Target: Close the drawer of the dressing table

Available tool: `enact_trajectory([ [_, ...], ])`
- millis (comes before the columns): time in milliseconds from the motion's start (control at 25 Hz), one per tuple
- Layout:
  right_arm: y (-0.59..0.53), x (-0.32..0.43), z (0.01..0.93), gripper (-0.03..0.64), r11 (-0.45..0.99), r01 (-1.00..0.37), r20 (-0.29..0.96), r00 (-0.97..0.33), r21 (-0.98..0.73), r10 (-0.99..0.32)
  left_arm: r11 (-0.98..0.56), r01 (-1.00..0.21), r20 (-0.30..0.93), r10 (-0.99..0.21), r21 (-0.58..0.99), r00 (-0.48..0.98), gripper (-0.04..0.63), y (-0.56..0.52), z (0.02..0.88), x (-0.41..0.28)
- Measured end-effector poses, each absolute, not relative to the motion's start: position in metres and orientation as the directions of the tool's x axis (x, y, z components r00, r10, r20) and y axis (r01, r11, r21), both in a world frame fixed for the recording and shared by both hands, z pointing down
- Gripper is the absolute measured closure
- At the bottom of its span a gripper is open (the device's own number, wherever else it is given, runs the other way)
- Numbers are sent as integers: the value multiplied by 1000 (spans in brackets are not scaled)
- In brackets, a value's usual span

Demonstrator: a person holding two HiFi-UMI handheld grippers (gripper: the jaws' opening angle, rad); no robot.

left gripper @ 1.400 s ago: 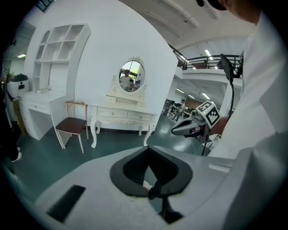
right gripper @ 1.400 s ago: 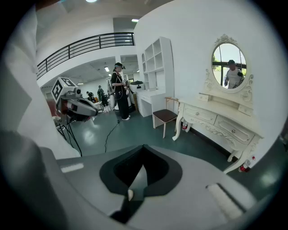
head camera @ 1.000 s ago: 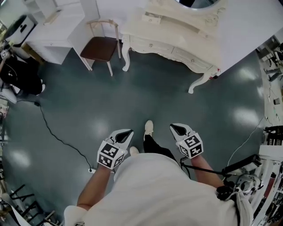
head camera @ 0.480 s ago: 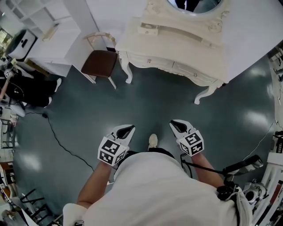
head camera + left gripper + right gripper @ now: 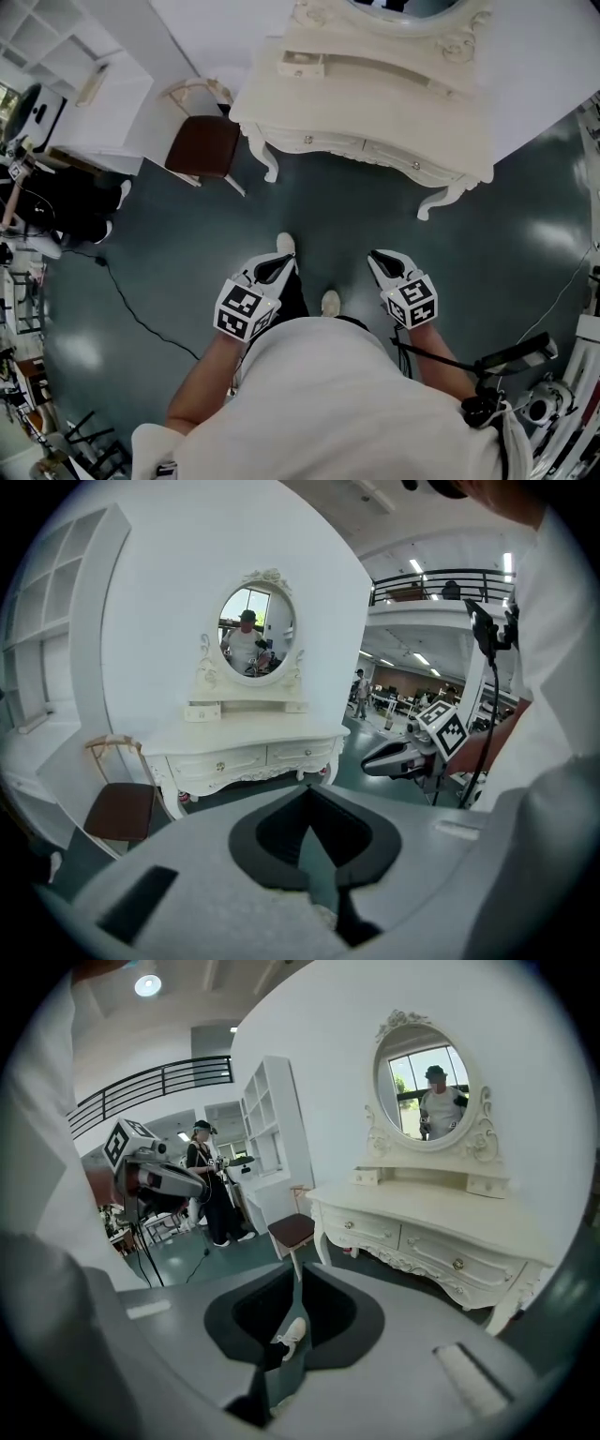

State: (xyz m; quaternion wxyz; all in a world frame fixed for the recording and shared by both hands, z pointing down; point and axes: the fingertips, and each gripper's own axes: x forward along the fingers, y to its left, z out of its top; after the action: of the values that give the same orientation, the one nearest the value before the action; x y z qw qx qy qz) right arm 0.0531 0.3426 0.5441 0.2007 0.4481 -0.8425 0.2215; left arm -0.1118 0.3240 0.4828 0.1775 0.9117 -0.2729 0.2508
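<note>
The cream dressing table [image 5: 375, 103] with an oval mirror stands against the white wall, a few steps ahead of me. Two wide front drawers [image 5: 267, 757] with small knobs sit flush. On its upper shelf, the small left drawer [image 5: 301, 63] juts forward. My left gripper [image 5: 272, 269] and right gripper [image 5: 384, 262] are held at waist height over the floor, both shut and empty, well short of the table. The left gripper view looks past the left gripper [image 5: 307, 789] at the table, and the right gripper view looks past the right gripper [image 5: 300, 1267] at it from the other side.
A chair with a brown seat [image 5: 202, 145] stands left of the table, beside white shelving [image 5: 56, 56]. A person in black [image 5: 56, 202] is at the far left. A cable [image 5: 131, 300] runs over the dark floor. Stands and gear [image 5: 534, 394] crowd the right edge.
I have walked towards the dressing table, which now sits larger and nearer in the head view. Both grippers came along, still shut.
</note>
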Motion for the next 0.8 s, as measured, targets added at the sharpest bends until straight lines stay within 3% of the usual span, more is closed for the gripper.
enact_trajectory([
  [120, 311, 60, 545, 615, 470, -861, 538, -493, -194, -683, -800, -569, 545, -396, 191, 739, 586, 283, 489, -107],
  [400, 210, 74, 521, 615, 394, -904, 548, -417, -167, -725, -847, -498, 542, -334, 186, 771, 565, 158, 493, -91],
  [800, 86, 66, 504, 615, 274, -945, 546, -327, -178, -772, -877, -445, 539, -289, 182, 791, 594, -7, 498, -98],
])
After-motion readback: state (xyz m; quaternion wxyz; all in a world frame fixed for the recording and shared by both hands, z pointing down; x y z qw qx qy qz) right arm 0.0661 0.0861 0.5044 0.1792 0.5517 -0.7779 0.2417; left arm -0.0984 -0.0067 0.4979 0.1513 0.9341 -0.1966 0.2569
